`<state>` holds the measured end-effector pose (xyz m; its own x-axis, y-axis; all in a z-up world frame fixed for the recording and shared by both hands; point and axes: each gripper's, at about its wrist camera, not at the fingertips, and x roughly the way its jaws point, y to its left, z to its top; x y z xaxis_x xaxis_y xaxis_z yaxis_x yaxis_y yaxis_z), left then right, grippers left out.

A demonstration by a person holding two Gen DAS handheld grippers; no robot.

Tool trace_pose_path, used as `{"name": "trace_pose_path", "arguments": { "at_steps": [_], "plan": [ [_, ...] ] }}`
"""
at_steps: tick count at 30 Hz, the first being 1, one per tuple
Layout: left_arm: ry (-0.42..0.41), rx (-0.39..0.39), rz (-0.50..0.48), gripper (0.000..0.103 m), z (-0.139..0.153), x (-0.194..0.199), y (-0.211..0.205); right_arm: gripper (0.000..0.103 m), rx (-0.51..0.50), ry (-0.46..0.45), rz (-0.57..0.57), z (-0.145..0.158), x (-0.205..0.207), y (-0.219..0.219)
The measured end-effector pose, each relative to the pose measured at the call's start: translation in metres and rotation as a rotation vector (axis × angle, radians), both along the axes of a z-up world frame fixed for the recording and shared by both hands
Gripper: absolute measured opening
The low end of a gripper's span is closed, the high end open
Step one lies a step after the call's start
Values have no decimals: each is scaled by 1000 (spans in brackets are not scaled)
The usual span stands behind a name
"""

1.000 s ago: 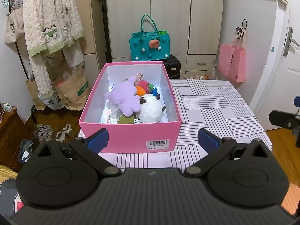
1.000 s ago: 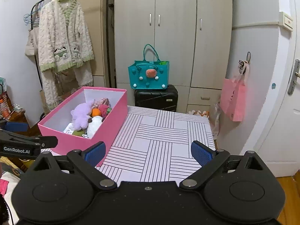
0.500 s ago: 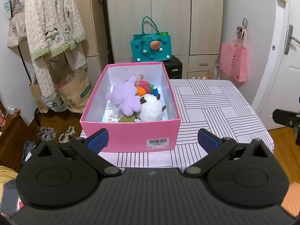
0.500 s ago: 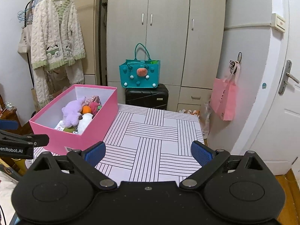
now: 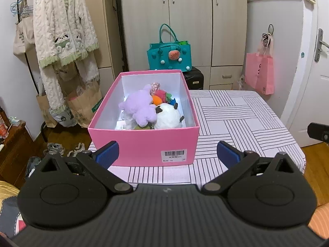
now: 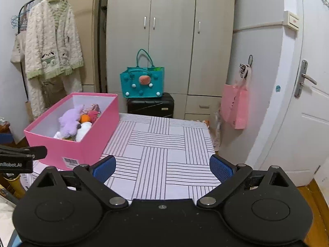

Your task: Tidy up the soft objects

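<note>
Striped tablecloth (image 5: 236, 111); rectangular pink cardboard box (image 5: 144, 144) holds fuzzy plush toys (image 5: 141, 109).

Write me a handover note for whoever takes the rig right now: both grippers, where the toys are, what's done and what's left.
Left gripper: open, empty, facing the pink box.
Right gripper: open, empty, over the striped table.
Toys: purple plush, white plush and smaller orange and red ones lie in the box at the table's left end.
Done: no toy lies loose on the table.
Left: probably nothing except checking for stray toys outside these views.

grey wardrobe (image 5: 185, 22), white door (image 6: 308, 107), wooden floor (image 5: 316, 164)
</note>
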<state>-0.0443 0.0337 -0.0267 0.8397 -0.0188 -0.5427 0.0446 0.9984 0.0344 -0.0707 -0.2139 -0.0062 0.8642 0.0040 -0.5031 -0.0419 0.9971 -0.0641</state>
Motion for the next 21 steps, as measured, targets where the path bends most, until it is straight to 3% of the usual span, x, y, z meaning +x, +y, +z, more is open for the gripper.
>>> {"name": "trace_pose_path", "arguments": {
  "at_steps": [21],
  "plan": [
    [-48, 37, 17, 103, -2, -5, -12, 99, -25, -30, -35, -12, 5, 1]
  ]
}}
